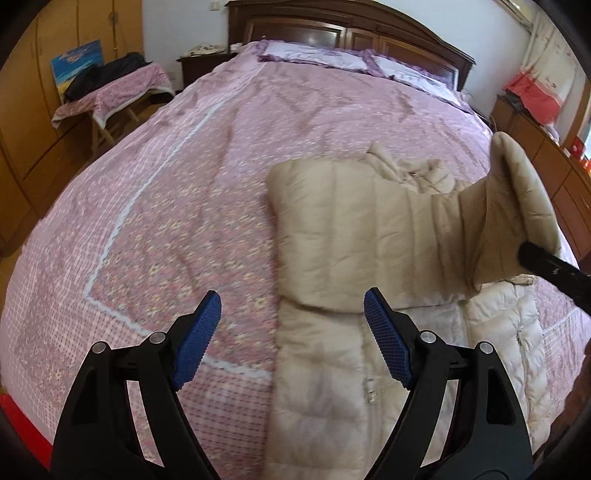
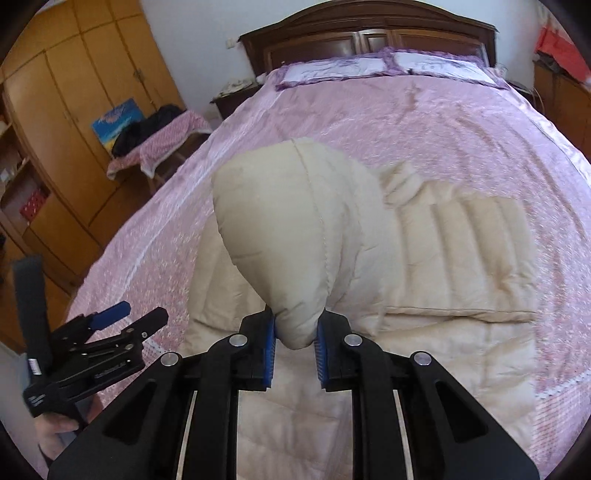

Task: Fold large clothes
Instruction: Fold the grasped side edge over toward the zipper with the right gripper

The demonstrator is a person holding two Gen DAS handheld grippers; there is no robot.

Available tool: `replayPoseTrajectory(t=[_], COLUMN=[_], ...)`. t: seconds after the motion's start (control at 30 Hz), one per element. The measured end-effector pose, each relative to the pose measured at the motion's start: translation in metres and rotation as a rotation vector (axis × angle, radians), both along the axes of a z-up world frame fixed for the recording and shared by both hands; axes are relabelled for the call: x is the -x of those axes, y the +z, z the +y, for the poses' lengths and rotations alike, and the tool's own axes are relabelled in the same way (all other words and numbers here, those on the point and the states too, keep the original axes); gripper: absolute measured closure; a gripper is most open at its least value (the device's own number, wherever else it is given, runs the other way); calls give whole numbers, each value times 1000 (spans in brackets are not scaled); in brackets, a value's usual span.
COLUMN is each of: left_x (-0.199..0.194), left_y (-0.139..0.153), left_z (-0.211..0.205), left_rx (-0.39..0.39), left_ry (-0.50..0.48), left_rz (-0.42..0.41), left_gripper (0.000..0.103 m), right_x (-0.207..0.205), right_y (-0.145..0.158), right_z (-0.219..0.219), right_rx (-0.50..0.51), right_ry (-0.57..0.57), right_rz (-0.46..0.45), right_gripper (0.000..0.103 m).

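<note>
- While the left claw sits at the bottom of the left wrist view with its two blue pads spread wide and nothing between them, it hangs over the near edge of one beige puffer jacket.
- Seen from the right wrist view, that same left claw appears at the lower left of the frame, off the jacket's side, above the bed.
- At the bottom centre of the right wrist view, the right claw is pinching a bunched piece of the jacket; the fabric balloons up from between the two pads toward the middle of the frame.
- From the left wrist view, this lifted piece stands up at the right edge of the frame, with a dark part of the right claw touching it below.
- Lying on the pink floral bedspread, the jacket fills the lower centre and right of both views; its paler lining shows nearest the cameras, and a folded-over quilted panel lies beyond it.
- Farther back, two white pillows with purple trim lie side by side against one dark wooden headboard at the top of the frame.
- In the upper left, one small surface draped in pink cloth carries dark clothing, with one blue painting leaning against the wooden wardrobe.
</note>
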State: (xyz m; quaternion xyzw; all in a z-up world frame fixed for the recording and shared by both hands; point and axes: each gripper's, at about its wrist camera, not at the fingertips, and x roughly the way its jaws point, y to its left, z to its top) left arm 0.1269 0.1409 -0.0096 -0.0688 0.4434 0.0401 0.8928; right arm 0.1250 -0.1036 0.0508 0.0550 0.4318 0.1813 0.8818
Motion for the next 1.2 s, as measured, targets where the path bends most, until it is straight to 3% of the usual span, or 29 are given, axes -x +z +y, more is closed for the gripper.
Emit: replayPoseTrajectory(t=[0.27, 0.5, 0.57, 0.63, 0.67, 0.93, 1.2], left_x=[-28, -49, -56, -63, -65, -77, -91], left_y=[-5, -15, -19, -23, -25, -37, -57], left_z=[-33, -55, -59, -62, -63, -64, -66], left_rx=[17, -12, -19, -34, -41, -74, -103], left_ry=[-63, -91, -93, -89, -85, -71, -58], left_rz=[36, 20, 22, 19, 18, 34, 58], left_gripper=[23, 23, 23, 23, 23, 23, 22], right_x=[-11, -23, -24, -26, -27, -32, -60], right_y=[5, -26, -36, -45, -47, -56, -82], right_z=[-65, -120, -130, -140, -143, -172, -179], right_rx=[-6, -13, -8, 12, 24, 54, 180], right_ry=[-109, -196, -218, -250, -267, -319, -364], right_rz=[-6, 57, 72, 69, 64, 52, 60], right_gripper=[85, 84, 77, 58, 56, 56, 56])
